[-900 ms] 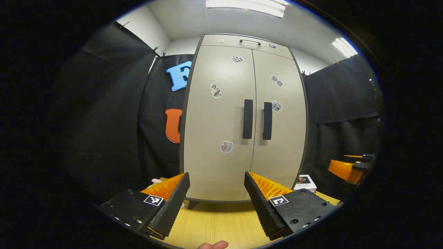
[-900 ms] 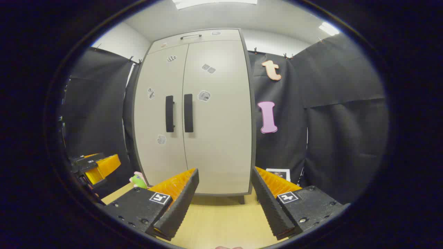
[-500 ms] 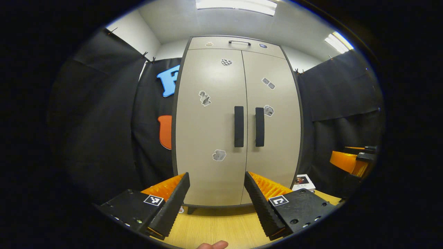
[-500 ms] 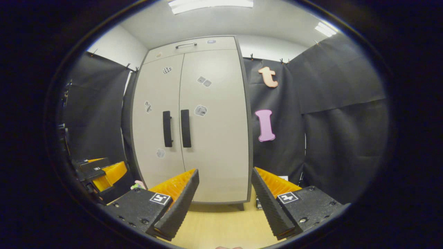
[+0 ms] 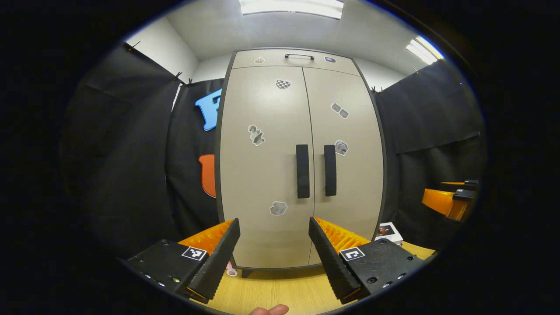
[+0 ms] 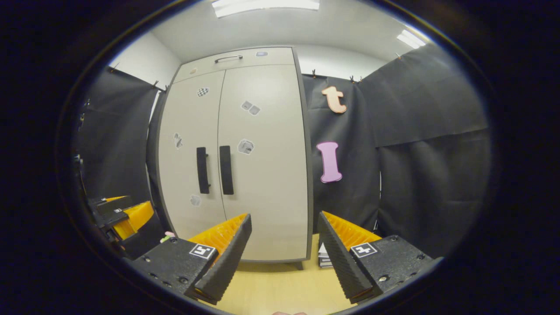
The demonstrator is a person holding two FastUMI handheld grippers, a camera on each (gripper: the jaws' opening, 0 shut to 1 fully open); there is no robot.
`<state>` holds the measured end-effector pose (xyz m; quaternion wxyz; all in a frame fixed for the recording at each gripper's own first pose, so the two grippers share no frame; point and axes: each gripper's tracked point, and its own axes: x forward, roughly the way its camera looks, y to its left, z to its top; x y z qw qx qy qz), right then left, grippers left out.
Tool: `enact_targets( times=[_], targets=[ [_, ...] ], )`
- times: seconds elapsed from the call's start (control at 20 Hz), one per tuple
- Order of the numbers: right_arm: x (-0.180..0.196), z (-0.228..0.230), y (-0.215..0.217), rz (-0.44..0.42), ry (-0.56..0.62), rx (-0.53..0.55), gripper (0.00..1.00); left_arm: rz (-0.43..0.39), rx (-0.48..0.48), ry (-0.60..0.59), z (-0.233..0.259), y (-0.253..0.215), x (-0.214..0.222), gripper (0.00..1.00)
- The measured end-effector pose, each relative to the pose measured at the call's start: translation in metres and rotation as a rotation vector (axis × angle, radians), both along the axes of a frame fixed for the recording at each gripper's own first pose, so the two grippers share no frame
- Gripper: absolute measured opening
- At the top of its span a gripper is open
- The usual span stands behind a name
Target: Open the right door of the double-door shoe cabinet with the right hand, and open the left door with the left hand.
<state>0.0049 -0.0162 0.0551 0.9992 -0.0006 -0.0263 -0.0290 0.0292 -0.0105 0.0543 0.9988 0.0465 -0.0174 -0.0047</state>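
Beige shoe cabinet (image 5: 262, 175) stands upright, both doors shut, two dark vertical handles (image 5: 302, 171) side by side.

cabinet (image 5: 262, 236): 1 | doors (image 5: 262, 131): 2 | door handles (image 5: 302, 171): 2 | hand-held grippers (image 5: 274, 258): 2

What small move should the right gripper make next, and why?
Probably move the right gripper forward, up and to its left toward the right door handle. Both cabinet doors look closed, the gripper is open with nothing between its fingers, and the handle sits above and left of its centre line, not yet reached.
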Motion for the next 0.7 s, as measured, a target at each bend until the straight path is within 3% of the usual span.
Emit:
enact_targets(
  times=[0.4, 0.65, 0.7],
  targets=[
    [0.011, -0.005, 0.014, 0.015, 0.016, -0.013, 0.97, 0.003, -0.024, 0.003, -0.003, 0.006, 0.011, 0.95],
    [0.048, 0.000, 0.047, 0.111, 0.026, -0.002, 0.93, -0.015, -0.044, 0.021, -0.018, 0.003, 0.006, 0.95],
    [0.060, 0.005, 0.056, 0.134, 0.021, -0.002, 0.98, -0.012, -0.053, 0.033, -0.024, 0.004, 0.004, 0.95]
  ],
)
